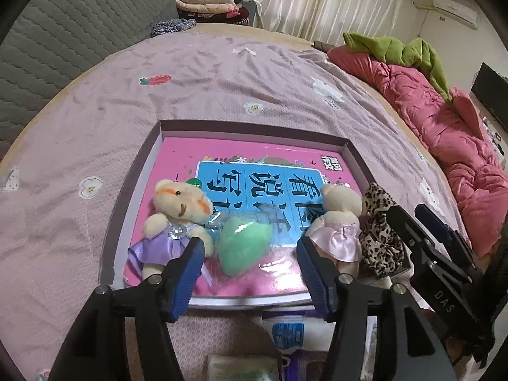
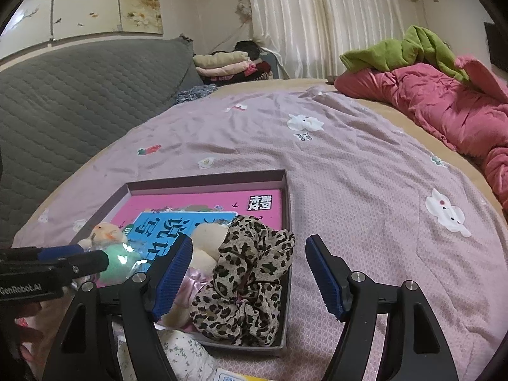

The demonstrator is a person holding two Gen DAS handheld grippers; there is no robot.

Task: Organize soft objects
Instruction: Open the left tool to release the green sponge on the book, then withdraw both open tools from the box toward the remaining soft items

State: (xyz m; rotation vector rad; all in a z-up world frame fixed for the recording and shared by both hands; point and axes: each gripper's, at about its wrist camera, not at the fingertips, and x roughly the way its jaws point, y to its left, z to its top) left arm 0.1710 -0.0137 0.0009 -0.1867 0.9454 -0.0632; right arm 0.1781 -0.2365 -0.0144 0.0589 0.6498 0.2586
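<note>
Pink quilt (image 1: 444, 120), green garment (image 1: 397, 47)

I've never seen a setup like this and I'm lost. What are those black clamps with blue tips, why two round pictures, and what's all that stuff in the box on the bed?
There is no machine here: a person holds a hand-held clamp in each hand, each with a wide-angle camera looking along its two fingers, hence the round, bent pictures. One picture comes from the left tool, the other from the right tool. Both stand open and hold nothing.

On the pink bedspread lies a shallow box with a pink book inside. On the book sit a toy bear in a purple dress, a green soft toy in clear wrap, a bear in a pink dress and a leopard-print scrunchie. The green toy lies between the left tool's fingers, untouched.
</note>
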